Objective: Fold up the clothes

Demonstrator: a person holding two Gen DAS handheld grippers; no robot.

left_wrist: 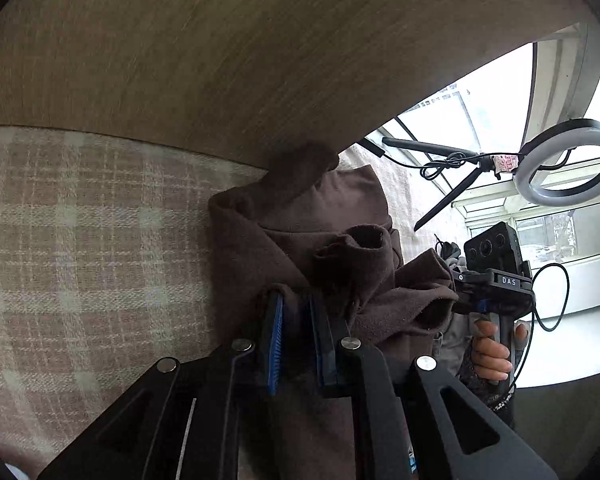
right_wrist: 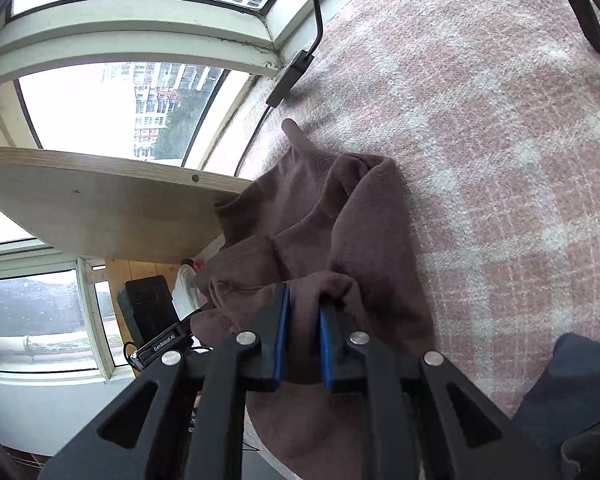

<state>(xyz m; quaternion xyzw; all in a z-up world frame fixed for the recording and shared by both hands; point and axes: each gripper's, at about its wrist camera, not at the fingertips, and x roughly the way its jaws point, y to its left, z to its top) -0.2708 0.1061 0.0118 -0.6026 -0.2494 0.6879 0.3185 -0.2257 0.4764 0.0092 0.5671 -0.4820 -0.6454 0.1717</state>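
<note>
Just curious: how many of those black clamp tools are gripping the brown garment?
2: the left gripper and the right gripper, each clamped on the brown garment.

Support surface: pink-and-cream plaid blanket, woven, spread flat. Lying on it: brown fleece garment, bunched and creased, part raised off the blanket. Beside the garment's far end: black inline cable box with its black cable running away across the blanket. Pale wooden board meets the blanket just beside the garment, overlapping the garment's edge
</note>
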